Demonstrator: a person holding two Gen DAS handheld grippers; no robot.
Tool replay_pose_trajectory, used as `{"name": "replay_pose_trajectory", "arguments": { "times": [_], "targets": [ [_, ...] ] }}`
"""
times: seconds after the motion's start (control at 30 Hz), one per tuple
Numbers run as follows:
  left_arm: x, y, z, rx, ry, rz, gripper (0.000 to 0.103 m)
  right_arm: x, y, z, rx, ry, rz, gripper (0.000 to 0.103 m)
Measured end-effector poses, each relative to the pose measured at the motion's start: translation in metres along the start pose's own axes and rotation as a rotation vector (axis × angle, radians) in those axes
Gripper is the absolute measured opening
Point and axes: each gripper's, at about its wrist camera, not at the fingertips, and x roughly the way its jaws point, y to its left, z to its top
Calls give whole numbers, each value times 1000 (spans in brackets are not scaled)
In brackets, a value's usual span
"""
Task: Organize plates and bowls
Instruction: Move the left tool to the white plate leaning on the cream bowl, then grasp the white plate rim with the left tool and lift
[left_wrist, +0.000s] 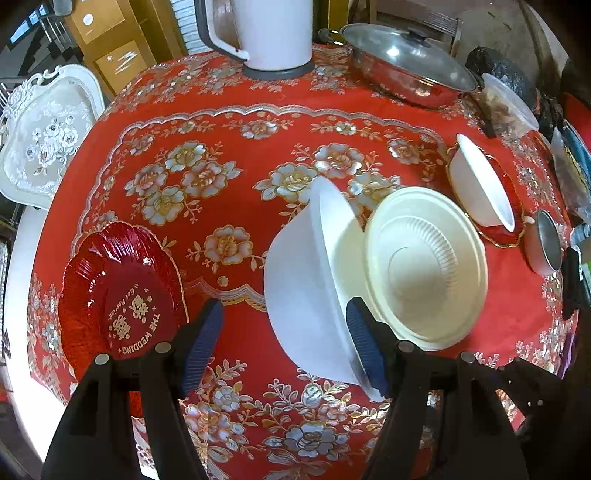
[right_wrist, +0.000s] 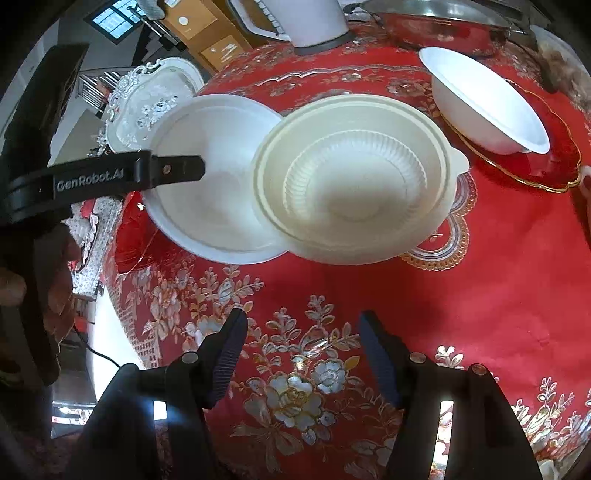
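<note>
Left gripper (left_wrist: 284, 343) beside tilted white bowl (left_wrist: 306, 280)

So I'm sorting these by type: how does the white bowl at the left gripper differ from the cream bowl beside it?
The white bowl is plain and smooth inside; the cream bowl has a ribbed ring and a stepped rim with a small tab. The white bowl is tilted, the left gripper has one finger against its rim; the cream bowl has no gripper on it. Its rim overlaps the white bowl's. Both are empty, round and similar in size.
</note>
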Motion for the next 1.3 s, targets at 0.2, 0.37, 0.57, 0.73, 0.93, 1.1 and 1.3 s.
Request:
{"name": "replay_pose_trajectory", "arguments": {
  "times": [0.2, 0.37, 0.57, 0.73, 0.93, 1.1, 1.3],
  "targets": [
    [11, 6, -5, -13, 32, 9, 69, 7, -14, 9, 46, 20, -47, 65],
    [19, 12, -11, -30, 72, 5, 69, 12, -25, 19, 86, 21, -84, 65],
    [23, 13, -19, -26, 95, 6, 68, 19, -35, 39, 137, 7, -132, 65],
    [31, 13, -33, -16, 141, -14, 69, 22, -45, 64, 216, -25, -103, 66],
    [42, 13, -50, -20, 201, -46, 69, 34, -47, 73, 319, 13, 126, 66],
    [41, 22, -50, -77, 180, -56, 69, 49, -32, 75, 372, 60, 284, 66],
    [36, 31, -52, -119, 146, -49, 69, 51, -15, 84, 331, 73, 292, 56]
  ]
}}
